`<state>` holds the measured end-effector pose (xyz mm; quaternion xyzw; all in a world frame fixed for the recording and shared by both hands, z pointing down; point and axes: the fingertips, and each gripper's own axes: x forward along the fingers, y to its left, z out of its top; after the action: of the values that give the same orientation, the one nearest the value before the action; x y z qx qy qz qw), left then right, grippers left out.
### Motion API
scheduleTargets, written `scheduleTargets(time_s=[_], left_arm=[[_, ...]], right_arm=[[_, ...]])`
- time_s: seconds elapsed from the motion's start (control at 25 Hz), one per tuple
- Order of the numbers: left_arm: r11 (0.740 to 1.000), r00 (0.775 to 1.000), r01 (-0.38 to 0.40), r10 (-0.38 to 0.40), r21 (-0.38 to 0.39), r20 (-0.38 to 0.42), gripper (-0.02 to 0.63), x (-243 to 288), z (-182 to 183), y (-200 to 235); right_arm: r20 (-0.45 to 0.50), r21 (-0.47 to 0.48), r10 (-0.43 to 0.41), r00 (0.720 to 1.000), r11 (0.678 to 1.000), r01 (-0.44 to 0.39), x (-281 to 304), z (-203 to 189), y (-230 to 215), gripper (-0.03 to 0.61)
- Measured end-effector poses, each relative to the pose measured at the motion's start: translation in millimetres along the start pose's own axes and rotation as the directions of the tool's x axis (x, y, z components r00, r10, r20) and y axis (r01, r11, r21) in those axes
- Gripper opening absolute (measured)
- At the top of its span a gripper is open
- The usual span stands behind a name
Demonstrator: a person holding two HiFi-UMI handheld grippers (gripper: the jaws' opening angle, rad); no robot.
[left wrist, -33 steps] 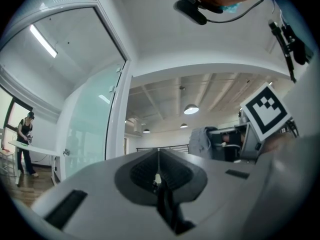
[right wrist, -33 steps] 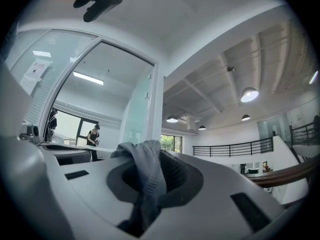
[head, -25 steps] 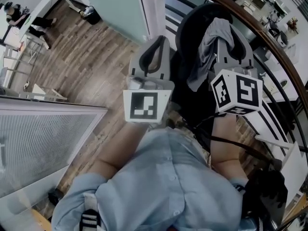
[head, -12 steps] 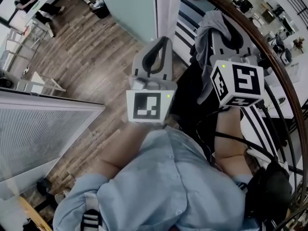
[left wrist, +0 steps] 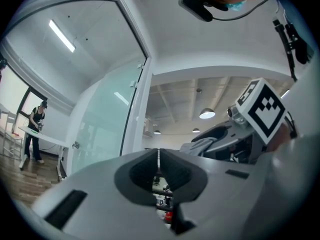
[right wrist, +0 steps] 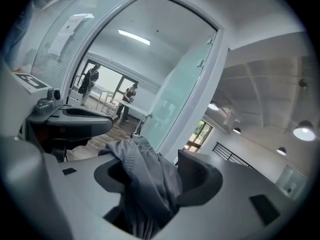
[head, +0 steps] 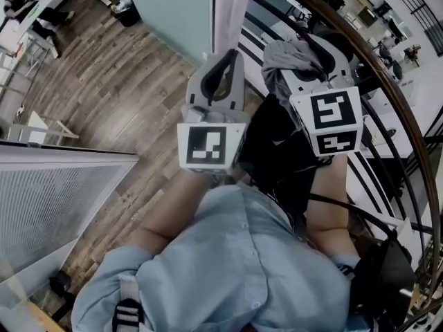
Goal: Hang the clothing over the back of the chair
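A grey garment [head: 289, 59] is bunched over my right gripper [head: 317, 55], above the black chair [head: 273, 147] in the head view. In the right gripper view the garment [right wrist: 146, 181] lies between the jaws and is draped over the left one. The right gripper [right wrist: 150, 159] is opening, and its pads stand apart from the cloth. My left gripper [head: 221, 81] is shut and empty, to the left of the chair. In the left gripper view, the left gripper [left wrist: 158, 156] shows closed jaws, with the garment [left wrist: 205, 143] to its right.
A frosted glass partition [head: 173, 12] and a white post [head: 232, 5] stand just ahead. Wooden floor [head: 104, 81] lies to the left, with a white mesh panel [head: 48, 206] nearer. A curved wooden handrail [head: 391, 88] runs along the right. A person [head: 17, 2] stands far off at top left.
The right gripper's jaws have opened around the garment, and the gripper has rolled and moved. The garment, which hung long a second ago, now sits bunched at the jaws. The left gripper stays shut.
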<state>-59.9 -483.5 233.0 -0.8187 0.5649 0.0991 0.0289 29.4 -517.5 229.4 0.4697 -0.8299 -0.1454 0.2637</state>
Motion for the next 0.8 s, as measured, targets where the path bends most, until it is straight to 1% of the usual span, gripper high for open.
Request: scheduleTargets(time_s=[0.12, 0.28, 0.44, 0.56, 0.68, 0.76, 0.8], left_arm=[[1.0, 1.0, 0.023, -0.023, 0.002, 0.001, 0.018, -4.6, -2.4, -8.3], [0.999, 0.999, 0.037, -0.037, 0.012, -0.005, 0.018, -16.0, -4.7, -14.2], [0.999, 0.998, 0.053, -0.053, -0.002, -0.016, 0.018, -23.6, -7.2, -21.1], [0.994, 0.994, 0.11, -0.11, -0.011, -0.011, 0.018, -25.2, -5.9, -36.6], [0.986, 0.986, 0.162, -0.163, -0.036, -0.026, 0.019, -23.5, -10.8, -48.8], [0.981, 0.98, 0.192, -0.193, -0.034, -0.039, 0.02, -21.5, -13.8, -51.0], [0.977, 0.976, 0.21, -0.211, -0.035, -0.048, 0.049, -20.9, -16.0, -51.9]], right_arm=[[0.017, 0.002, -0.028, 0.999, 1.0, 0.028, -13.9, -0.9, 3.2, 0.263], [0.045, 0.014, -0.059, 0.997, 0.998, 0.058, -30.4, 0.3, 6.8, 0.319], [0.077, 0.07, -0.08, 0.994, 0.995, 0.075, -35.8, -0.1, 8.2, 0.321], [0.082, 0.086, -0.097, 0.992, 0.992, 0.09, -36.7, -0.8, 5.7, 0.321], [0.077, 0.085, -0.108, 0.991, 0.991, 0.102, -36.2, -0.2, 1.0, 0.321], [0.081, 0.087, -0.118, 0.99, 0.99, 0.11, -35.6, 2.6, -4.4, 0.321], [0.083, 0.09, -0.12, 0.989, 0.99, 0.113, -35.0, 3.8, -6.5, 0.321]])
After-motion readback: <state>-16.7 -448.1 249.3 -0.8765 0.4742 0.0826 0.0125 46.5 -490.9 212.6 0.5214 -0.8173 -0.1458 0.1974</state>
